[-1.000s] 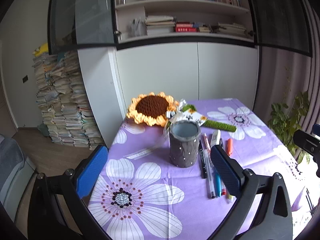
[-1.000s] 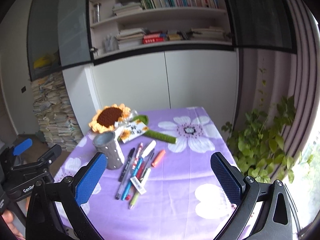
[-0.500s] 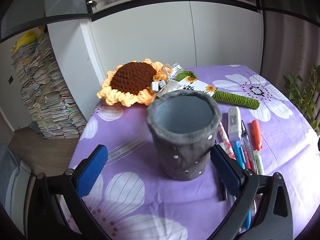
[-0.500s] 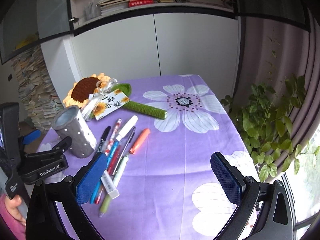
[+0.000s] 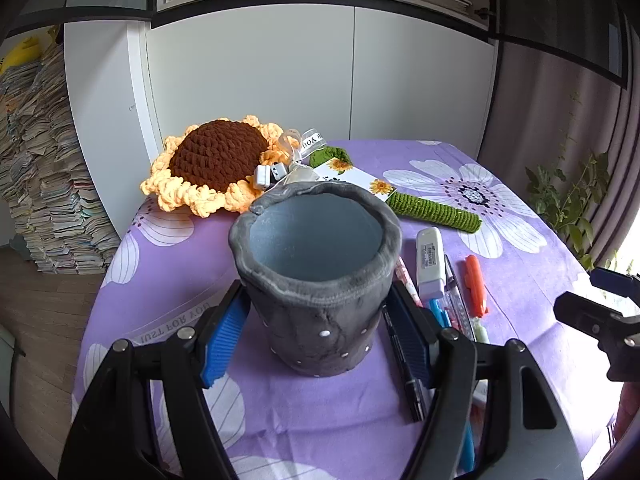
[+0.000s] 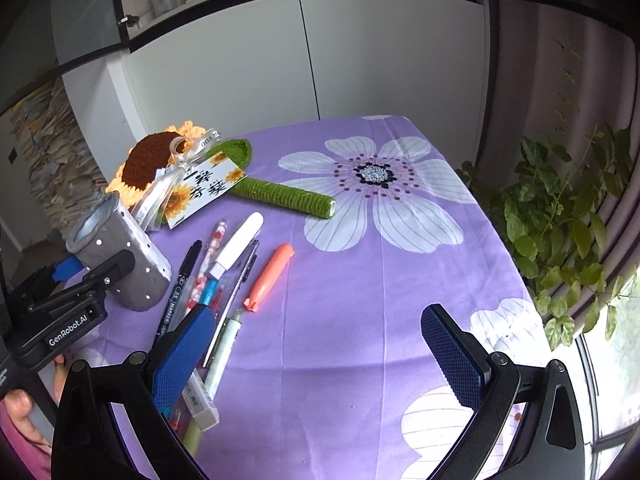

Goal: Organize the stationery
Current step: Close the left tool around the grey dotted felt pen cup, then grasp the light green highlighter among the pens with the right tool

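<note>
Grey felt forms the cup [image 5: 316, 280], which stands upright near the left edge of the desk [image 6: 360, 264] and is still empty inside: no pen has gone in yet, so the sorting has barely begun. The left gripper [image 5: 316, 332] has just been closing and its blue pads now sit against both sides of the cup's lower wall, gripping it. I judge this as steadying the cup for filling.

The right gripper [image 6: 316, 360] hangs wide open above the near part of the desk with nothing between its pads; its left pad is over the near end of the pens [image 6: 224, 280]. These lie loose in a bundle just right of the cup: a black marker [image 6: 180, 280], a white-capped one [image 6: 240, 240], a blue one, a patterned one, and an orange highlighter [image 6: 270, 276] slightly apart on the right. All remain to be picked up.

Only the left wrist view looks into the cup and shows its bare inside, plus the ruler [image 5: 172, 320] lying left of it. Only the right wrist view shows the full spread of pens, the clear right half of the desk, and a hand at the bottom left corner holding the left gripper. A crochet sunflower [image 5: 216, 164] with its card lies at the far left corner in both.
</note>
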`<state>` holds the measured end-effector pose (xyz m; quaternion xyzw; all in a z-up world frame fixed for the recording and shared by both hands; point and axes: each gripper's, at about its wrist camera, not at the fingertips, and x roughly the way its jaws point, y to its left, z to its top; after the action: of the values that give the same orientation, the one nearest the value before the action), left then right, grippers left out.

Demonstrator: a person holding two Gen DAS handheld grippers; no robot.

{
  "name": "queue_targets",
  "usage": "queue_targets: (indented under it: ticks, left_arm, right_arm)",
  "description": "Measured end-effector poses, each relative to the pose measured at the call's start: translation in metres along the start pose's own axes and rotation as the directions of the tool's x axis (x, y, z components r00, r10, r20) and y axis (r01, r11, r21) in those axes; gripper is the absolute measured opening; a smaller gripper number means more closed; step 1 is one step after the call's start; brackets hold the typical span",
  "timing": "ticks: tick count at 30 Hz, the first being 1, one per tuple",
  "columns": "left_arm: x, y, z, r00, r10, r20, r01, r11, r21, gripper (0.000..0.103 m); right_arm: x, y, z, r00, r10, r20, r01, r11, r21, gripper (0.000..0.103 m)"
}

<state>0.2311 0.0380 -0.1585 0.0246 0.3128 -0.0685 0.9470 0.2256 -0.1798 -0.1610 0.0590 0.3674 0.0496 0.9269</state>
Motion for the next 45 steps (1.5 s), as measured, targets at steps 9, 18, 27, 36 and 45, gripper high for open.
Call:
queue_targets:
  ticks: [9, 18, 27, 36, 45]
  left_arm:
    - [-0.035, 0.024, -0.021, 0.992, 0.117, 0.048, -0.122, 0.988, 0.098, 0.069]
    - [-0.035, 0.031, -0.04, 0.994, 0.1, 0.043, -0.103, 0.992, 0.077, 0.07]
    - [-0.036, 0.046, -0.041, 0.998, 0.011, 0.057, -0.011, 1.0, 0.003, 0.078]
    - [-0.044, 0.048, -0.04, 0.994, -0.022, 0.109, 0.024, 1.0, -0.018, 0.07]
    - [-0.041, 0.056, -0.036, 0.983, -0.122, 0.134, 0.135, 0.987, -0.09, 0.07]
  right_arm:
    - [-0.011, 0.015, -0.003, 1.0, -0.009, -0.006, 0.009, 0.999, -0.052, 0.1]
    - [0.02, 0.018, -0.014, 0.966, 0.117, -0.229, -0.107, 0.993, 0.057, 0.027]
    - [0.029, 0.022, -0.005, 0.958, 0.107, -0.265, -0.087, 0.992, 0.089, 0.027]
    - [0.042, 0.037, -0.001, 0.947, 0.105, -0.304, -0.086, 0.993, 0.076, 0.027]
    - [0.051, 0.049, -0.006, 0.935, 0.078, -0.346, -0.07, 0.997, 0.036, 0.027]
